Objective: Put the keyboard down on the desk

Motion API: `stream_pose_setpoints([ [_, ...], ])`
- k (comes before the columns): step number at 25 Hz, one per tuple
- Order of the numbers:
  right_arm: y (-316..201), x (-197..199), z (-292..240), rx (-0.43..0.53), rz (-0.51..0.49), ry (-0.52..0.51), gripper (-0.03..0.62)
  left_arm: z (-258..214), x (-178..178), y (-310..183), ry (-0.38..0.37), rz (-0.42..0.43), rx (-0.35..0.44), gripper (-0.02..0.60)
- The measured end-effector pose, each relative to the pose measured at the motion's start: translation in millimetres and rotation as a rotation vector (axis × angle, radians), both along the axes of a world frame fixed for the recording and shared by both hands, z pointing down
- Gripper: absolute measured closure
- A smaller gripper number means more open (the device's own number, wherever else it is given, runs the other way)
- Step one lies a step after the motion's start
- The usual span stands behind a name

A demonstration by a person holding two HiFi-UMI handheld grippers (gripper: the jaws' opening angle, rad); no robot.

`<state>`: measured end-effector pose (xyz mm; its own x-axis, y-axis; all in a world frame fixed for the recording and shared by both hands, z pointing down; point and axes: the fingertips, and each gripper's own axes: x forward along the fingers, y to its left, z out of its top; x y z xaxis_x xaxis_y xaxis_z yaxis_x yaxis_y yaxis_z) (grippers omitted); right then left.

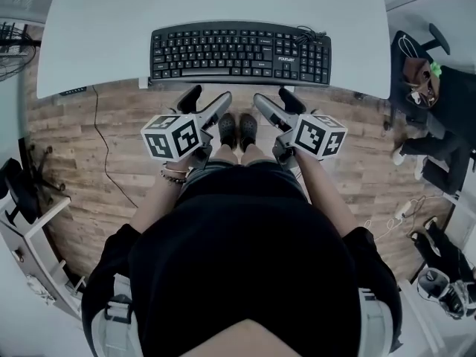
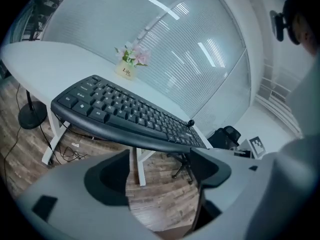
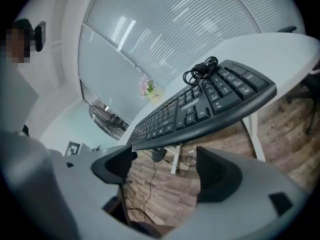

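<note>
A black keyboard lies flat on the white desk, along its near edge, with its front rim slightly over the edge. Its coiled cable rests at its right back corner. My left gripper is open just in front of the keyboard's left half, holding nothing. My right gripper is open in front of the right half, also holding nothing. In the left gripper view the keyboard sits just beyond the left gripper. The right gripper view shows the keyboard just past the right gripper.
A small flower pot stands at the desk's far side. A seated person and a chair are at the right. A cable runs down over the wooden floor at the left. My own shoes show below the grippers.
</note>
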<state>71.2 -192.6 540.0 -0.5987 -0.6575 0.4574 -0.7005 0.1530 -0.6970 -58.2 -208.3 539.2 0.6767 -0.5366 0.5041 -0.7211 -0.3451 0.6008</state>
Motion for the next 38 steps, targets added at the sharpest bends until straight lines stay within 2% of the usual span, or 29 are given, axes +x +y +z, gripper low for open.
stream_pose_setpoints([
  [4,12,-7,-18,0.027,-0.021,0.014,0.200,-15,5,7,-0.004,0.035,0.028,0.206],
  [13,-8,-14,-75,0.219,-0.050,0.082,0.203,-56,10,-1,-0.023,0.060,0.144,0.206],
  [23,-35,-16,-132,0.407,-0.055,0.149,0.275,-113,12,-34,-0.007,0.031,0.314,0.209],
  [27,-47,-13,-152,0.475,-0.046,0.179,0.303,-132,15,-48,-0.025,0.037,0.377,0.227],
  [31,-55,-8,-166,0.521,-0.018,0.197,0.330,-146,17,-56,-0.049,0.032,0.431,0.276],
  [38,-70,-1,-188,0.587,0.009,0.211,0.357,-165,23,-71,-0.039,0.031,0.489,0.310],
])
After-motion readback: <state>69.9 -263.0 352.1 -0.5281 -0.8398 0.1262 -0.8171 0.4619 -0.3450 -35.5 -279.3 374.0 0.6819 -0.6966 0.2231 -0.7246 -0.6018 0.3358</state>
